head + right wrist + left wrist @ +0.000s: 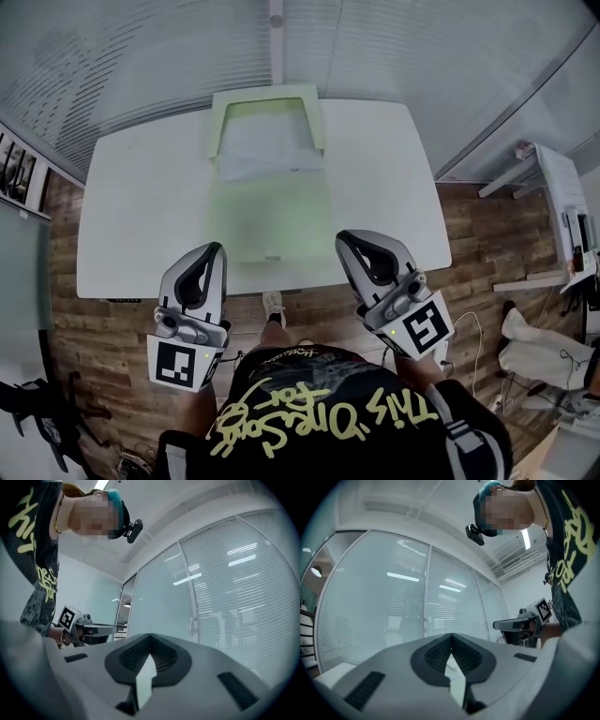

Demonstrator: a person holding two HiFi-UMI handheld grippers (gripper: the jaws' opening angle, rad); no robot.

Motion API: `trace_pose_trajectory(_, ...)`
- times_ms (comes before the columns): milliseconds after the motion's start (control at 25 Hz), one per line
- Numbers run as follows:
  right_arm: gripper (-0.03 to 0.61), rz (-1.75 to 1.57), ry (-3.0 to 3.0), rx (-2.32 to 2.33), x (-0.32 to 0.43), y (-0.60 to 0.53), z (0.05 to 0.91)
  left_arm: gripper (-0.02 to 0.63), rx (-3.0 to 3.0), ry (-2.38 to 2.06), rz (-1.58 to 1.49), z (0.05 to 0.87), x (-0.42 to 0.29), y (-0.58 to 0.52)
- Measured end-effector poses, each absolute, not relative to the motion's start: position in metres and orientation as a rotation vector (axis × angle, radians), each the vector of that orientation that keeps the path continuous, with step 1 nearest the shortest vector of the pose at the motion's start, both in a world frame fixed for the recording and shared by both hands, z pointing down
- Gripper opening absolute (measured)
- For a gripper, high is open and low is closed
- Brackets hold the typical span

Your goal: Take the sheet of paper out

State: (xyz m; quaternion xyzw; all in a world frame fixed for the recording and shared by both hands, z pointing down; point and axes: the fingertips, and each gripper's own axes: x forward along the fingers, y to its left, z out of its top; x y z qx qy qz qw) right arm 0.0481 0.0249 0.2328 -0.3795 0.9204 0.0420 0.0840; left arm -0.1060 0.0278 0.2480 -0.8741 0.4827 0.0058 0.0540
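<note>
A pale green folder [272,220] lies open on the middle of the white table [141,206]. Its far flap [267,101] reaches the table's back edge. A white sheet of paper [267,150] rests on the folder's far half. My left gripper [217,247] hovers at the table's front edge, left of the folder, with its jaws shut and empty. My right gripper [343,237] is at the front edge, right of the folder, also shut and empty. The left gripper view [451,637] and the right gripper view [150,637] show the pads meeting, with nothing between them.
A glass wall with blinds [169,56] runs behind the table. A white shelf unit [562,202] stands on the wood floor at the right. Black gear [37,403] sits at the lower left. Each gripper view shows the other gripper [520,623] [86,629] alongside.
</note>
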Motion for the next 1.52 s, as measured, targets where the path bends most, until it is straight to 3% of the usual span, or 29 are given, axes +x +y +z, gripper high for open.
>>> trace_pose_trajectory(1520,0.008,0.109,2.683,-1.3,0.007,-0.096,0.228,0.006,-2.751,1.313,-0.015,0.247,-0.148,-0.113)
